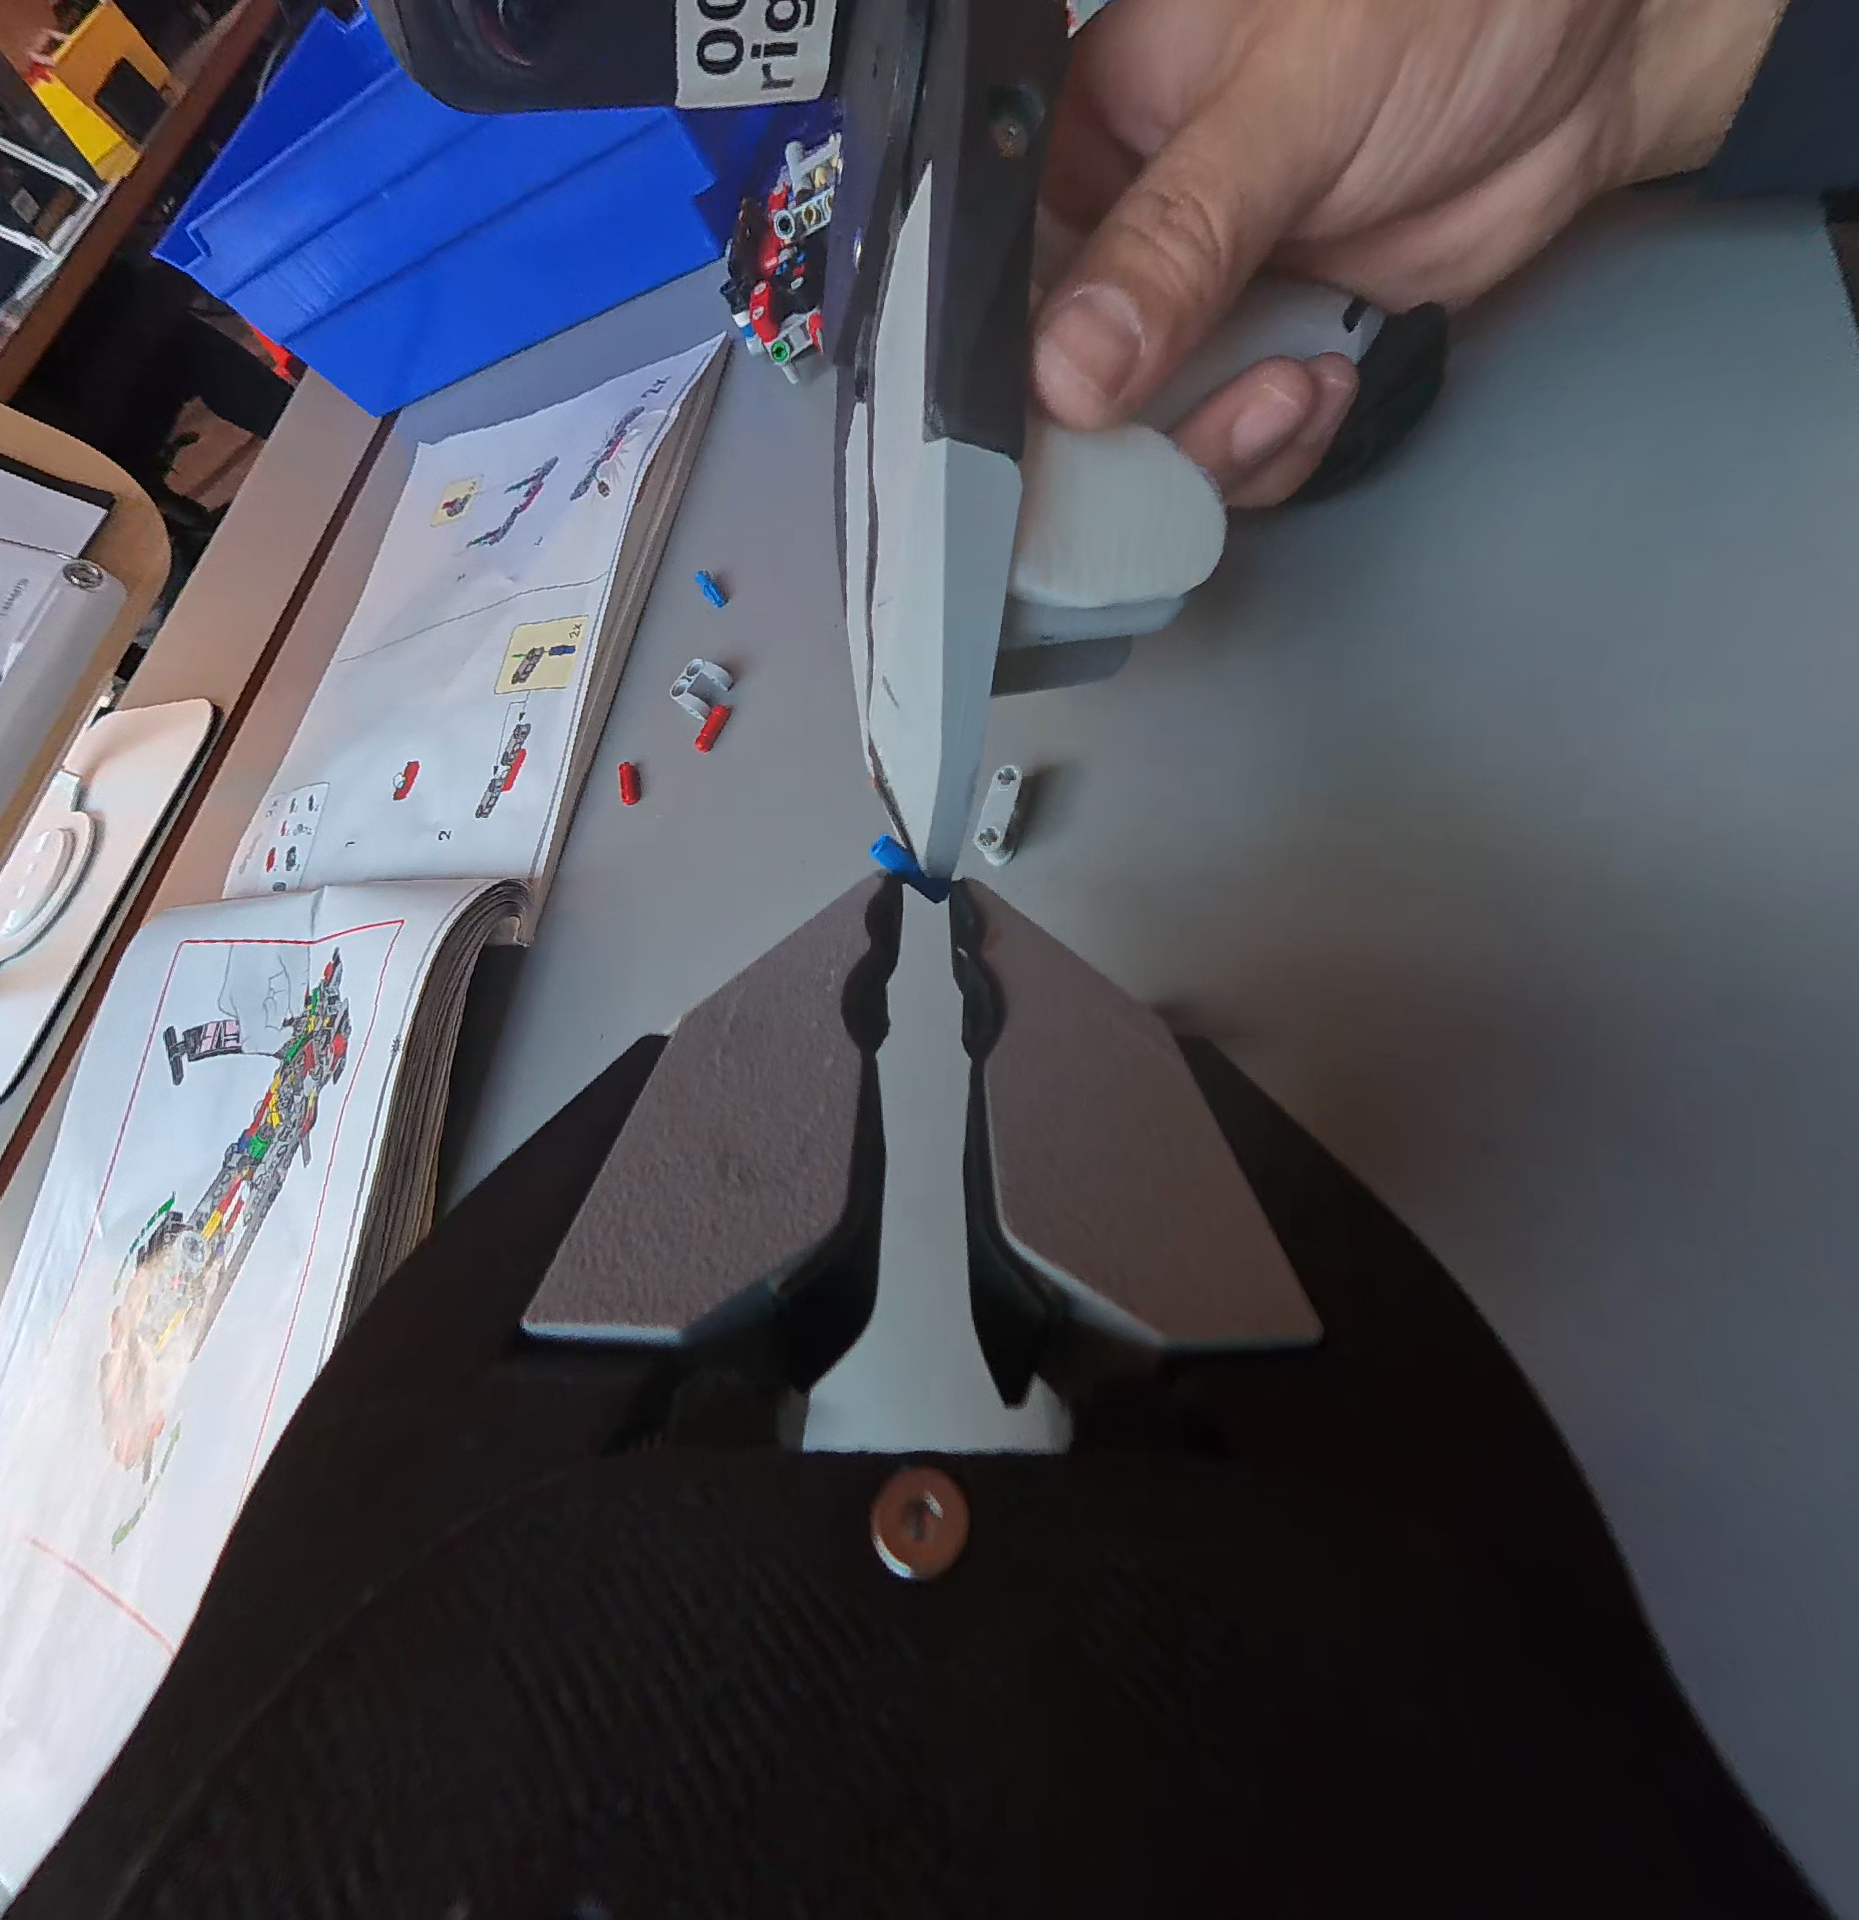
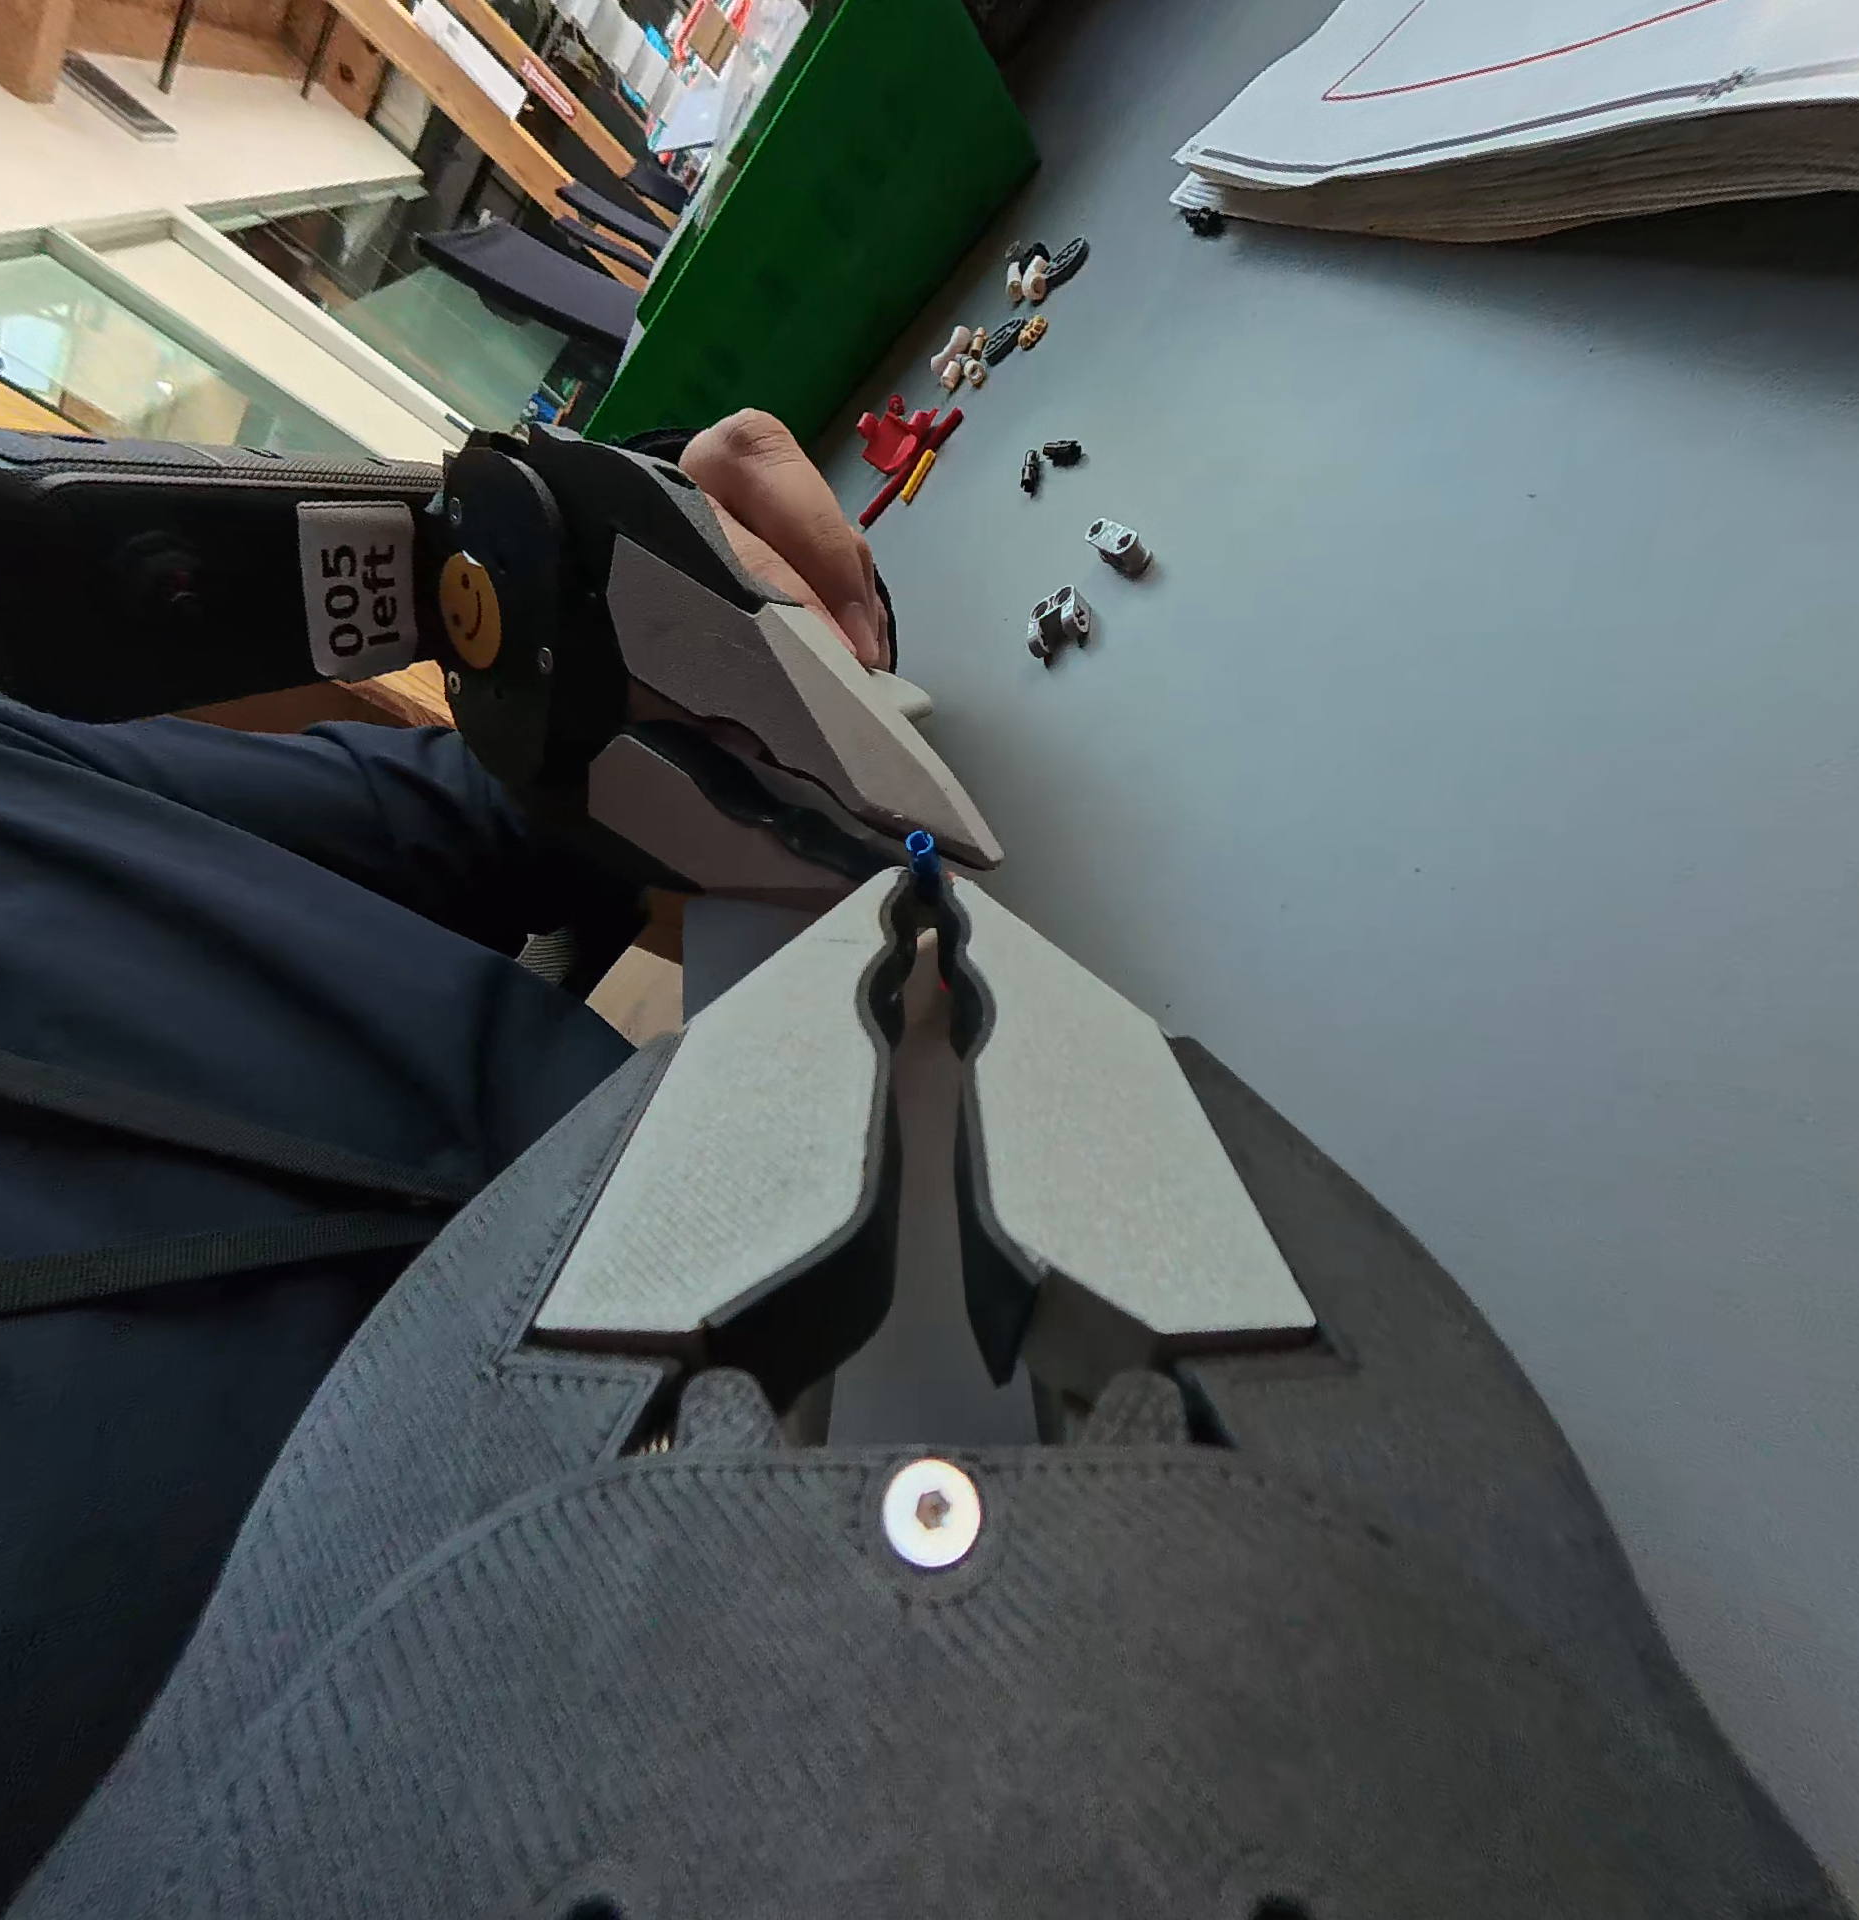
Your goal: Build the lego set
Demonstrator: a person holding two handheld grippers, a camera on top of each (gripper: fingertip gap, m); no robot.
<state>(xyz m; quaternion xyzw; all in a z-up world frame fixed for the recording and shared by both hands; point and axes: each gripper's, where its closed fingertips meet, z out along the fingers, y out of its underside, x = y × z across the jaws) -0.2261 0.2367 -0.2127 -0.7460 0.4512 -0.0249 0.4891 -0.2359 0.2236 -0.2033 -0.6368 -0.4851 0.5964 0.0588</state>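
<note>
A small blue pin (image 1: 899,860) is held above the grey table (image 1: 1424,831), where both grippers meet. My right gripper (image 2: 920,888) is shut on the pin's lower part (image 2: 920,847), and its upper end sticks out past my fingertips. In the left wrist view the right gripper (image 1: 930,857) comes down from above, held by a hand (image 1: 1320,156). My left gripper (image 1: 925,888) has its narrow jaws closed on the pin's free end, with both tips touching it. In the right wrist view the left gripper (image 2: 956,852) comes in from the left, with the pin's head between its fingers.
An open instruction booklet (image 1: 457,665) lies to the left, with a blue bin (image 1: 437,229) and a partly built model (image 1: 785,270) behind it. Red pins (image 1: 630,781), a grey connector (image 1: 701,686) and a white beam (image 1: 1008,816) lie loose nearby. A green bin (image 2: 831,208) and more small parts (image 2: 1060,623) lie farther off. Only a small space, under 4 cm, lies between the two pairs of fingers. Both grippers' tips are roughly 15 cm from the grey connector (image 1: 701,686).
</note>
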